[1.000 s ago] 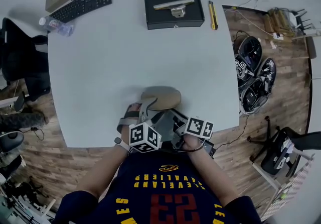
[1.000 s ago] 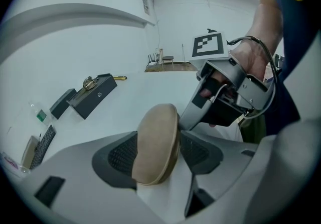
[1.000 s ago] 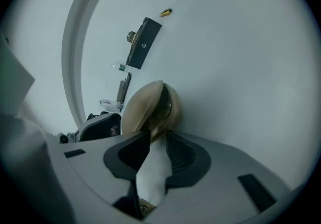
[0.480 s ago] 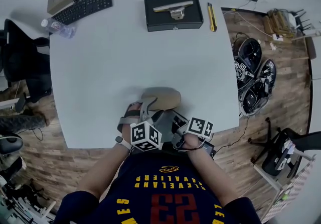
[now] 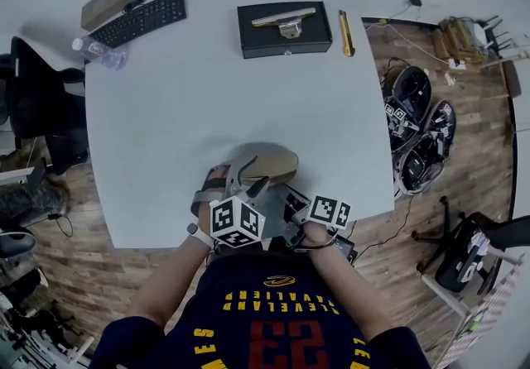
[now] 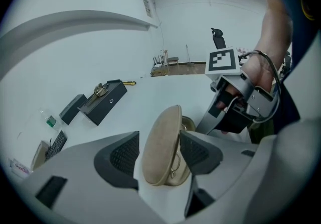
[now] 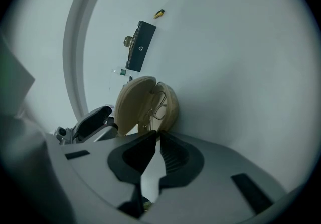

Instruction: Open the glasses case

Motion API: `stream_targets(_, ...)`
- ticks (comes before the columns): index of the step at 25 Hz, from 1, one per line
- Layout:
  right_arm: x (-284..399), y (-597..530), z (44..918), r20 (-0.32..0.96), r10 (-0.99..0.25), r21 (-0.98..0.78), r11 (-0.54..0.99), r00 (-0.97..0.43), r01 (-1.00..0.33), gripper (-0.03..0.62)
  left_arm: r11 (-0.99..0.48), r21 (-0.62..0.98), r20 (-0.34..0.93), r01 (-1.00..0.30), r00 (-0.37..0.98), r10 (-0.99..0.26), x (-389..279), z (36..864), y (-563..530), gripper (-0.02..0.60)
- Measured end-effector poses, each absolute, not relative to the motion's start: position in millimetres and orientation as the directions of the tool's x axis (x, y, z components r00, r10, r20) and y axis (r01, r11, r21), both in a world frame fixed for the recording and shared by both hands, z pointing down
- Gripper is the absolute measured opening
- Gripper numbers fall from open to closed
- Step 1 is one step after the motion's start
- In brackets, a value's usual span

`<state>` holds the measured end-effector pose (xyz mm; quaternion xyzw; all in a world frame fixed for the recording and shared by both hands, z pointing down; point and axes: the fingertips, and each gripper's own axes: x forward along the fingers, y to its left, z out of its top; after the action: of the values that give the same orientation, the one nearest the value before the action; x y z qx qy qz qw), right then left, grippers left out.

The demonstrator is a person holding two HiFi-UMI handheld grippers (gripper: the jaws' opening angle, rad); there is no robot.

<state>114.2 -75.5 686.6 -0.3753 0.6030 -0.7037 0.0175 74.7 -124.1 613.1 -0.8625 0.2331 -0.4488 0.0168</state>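
Glasses case (image 5: 263, 167) half open at 12 o'clock of 2 grippers. Left gripper (image 6: 159, 138) clamps raised lid (image 6: 163, 115); right gripper (image 7: 157, 135), jaws just narrowed, pinches base rim (image 7: 168, 106).

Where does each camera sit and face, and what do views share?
Head view: on the head, facing down at the table; forearms show.
Left gripper view: on left gripper, facing the glasses case in its jaws; right hand shows.
Right gripper view: on right gripper, whose jaws just closed on the case; left gripper shows.
Shared: the case.
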Motion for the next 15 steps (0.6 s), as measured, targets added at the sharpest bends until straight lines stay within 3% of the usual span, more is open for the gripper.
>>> stream_targets(15,113.9,-75.8,687.7,0.516,-0.463,-0.856,-0.255,-0.721,-0.449,0.041,-0.825,-0.219,0.732,-0.521,0.472,-0.492,49.8,602.0,-181.5,0.264)
